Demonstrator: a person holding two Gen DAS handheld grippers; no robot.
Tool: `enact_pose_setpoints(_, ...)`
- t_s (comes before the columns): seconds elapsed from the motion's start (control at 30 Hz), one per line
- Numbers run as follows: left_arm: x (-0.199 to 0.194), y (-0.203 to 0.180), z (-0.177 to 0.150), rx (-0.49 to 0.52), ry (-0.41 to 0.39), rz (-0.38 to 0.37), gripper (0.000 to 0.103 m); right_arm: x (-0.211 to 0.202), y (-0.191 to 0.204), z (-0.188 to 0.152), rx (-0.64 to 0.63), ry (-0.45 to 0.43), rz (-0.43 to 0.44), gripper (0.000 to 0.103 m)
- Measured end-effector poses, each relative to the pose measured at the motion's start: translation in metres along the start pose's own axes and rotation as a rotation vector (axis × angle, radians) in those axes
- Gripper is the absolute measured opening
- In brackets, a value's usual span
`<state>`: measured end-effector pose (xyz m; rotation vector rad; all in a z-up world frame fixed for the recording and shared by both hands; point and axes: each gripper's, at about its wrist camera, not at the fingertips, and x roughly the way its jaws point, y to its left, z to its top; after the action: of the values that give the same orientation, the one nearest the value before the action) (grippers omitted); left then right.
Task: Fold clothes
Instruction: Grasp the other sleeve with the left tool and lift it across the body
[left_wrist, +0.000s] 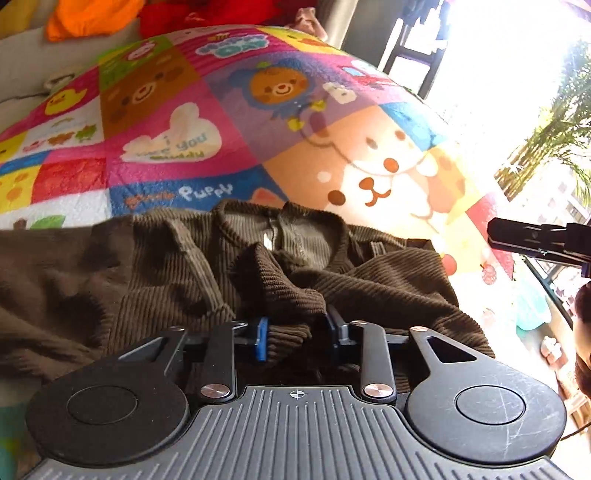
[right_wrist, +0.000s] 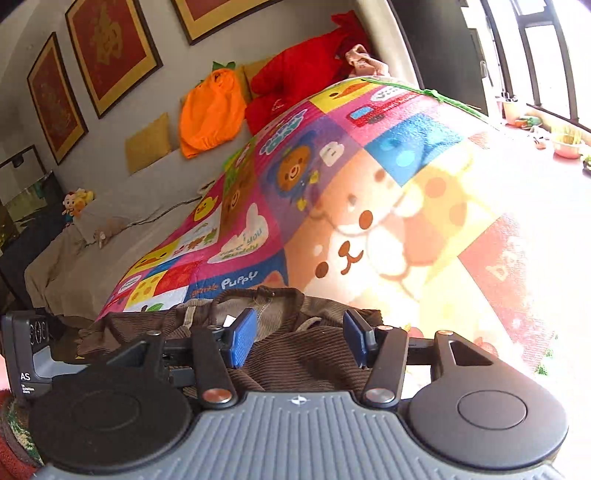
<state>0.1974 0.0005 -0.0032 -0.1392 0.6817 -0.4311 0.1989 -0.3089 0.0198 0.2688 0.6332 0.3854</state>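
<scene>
The left claw (left_wrist: 297, 328) pinches a bunched ridge of the brown ribbed sweater (left_wrist: 155, 280) between its blue pads. The right claw (right_wrist: 298, 338) hangs spread above the cloth near the collar (right_wrist: 258, 295), holding nothing. The sweater lies rumpled at the near edge of the cartoon blanket (right_wrist: 332, 184) on the bed. By my reckoning, no neat fold shows yet; nearly all the folding remains.

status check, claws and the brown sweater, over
Left claw shut on brown sweater fold. Right claw open over it, nothing gripped. Sweater rumpled on cartoon blanket. Nothing in the way.
</scene>
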Motion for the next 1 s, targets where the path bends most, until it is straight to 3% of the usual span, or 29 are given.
enact_pose_setpoints(0.1,-0.034,-0.013,0.021,0.128,-0.201,0.012,0.021,-0.004,-0.012,-0.004,0.037,-0.035,-0.003,0.052)
enact_pose_setpoints(0.17,-0.043,-0.012,0.021,0.195,-0.264,0.060,0.022,-0.007,-0.014,-0.007,0.037,-0.057,-0.003,0.053)
enact_pose_setpoints(0.3,-0.020,0.012,-0.008,0.253,-0.188,0.201,0.041,0.002,-0.004,-0.019,-0.008,-0.039,-0.009,0.054)
enact_pose_setpoints(0.37,-0.009,0.025,-0.023,0.261,-0.139,0.272,0.042,0.013,0.006,-0.026,-0.039,-0.010,-0.010,0.054)
enact_pose_setpoints(0.4,-0.009,0.031,-0.027,0.253,-0.132,0.303,0.050,0.017,0.011,-0.029,-0.053,0.003,-0.008,0.054)
enact_pose_setpoints(0.53,-0.052,0.067,-0.029,0.020,-0.161,0.295,0.090,0.042,0.041,-0.053,-0.242,0.108,-0.060,0.060)
enact_pose_setpoints(0.63,-0.086,0.100,-0.032,-0.202,-0.177,0.302,0.092,0.057,0.048,-0.073,-0.366,0.139,-0.130,0.064)
enact_pose_setpoints(0.77,-0.110,0.157,-0.044,-0.522,-0.176,0.349,0.090,0.054,0.045,-0.074,-0.321,0.113,-0.118,0.067)
enact_pose_setpoints(0.9,-0.112,0.201,-0.056,-0.756,-0.192,0.448,0.083,0.034,0.042,-0.064,-0.264,0.058,-0.098,0.067)
enact_pose_setpoints(1.0,-0.102,0.220,-0.057,-0.846,-0.208,0.474,0.083,0.011,0.040,-0.058,-0.242,-0.002,-0.091,0.071)
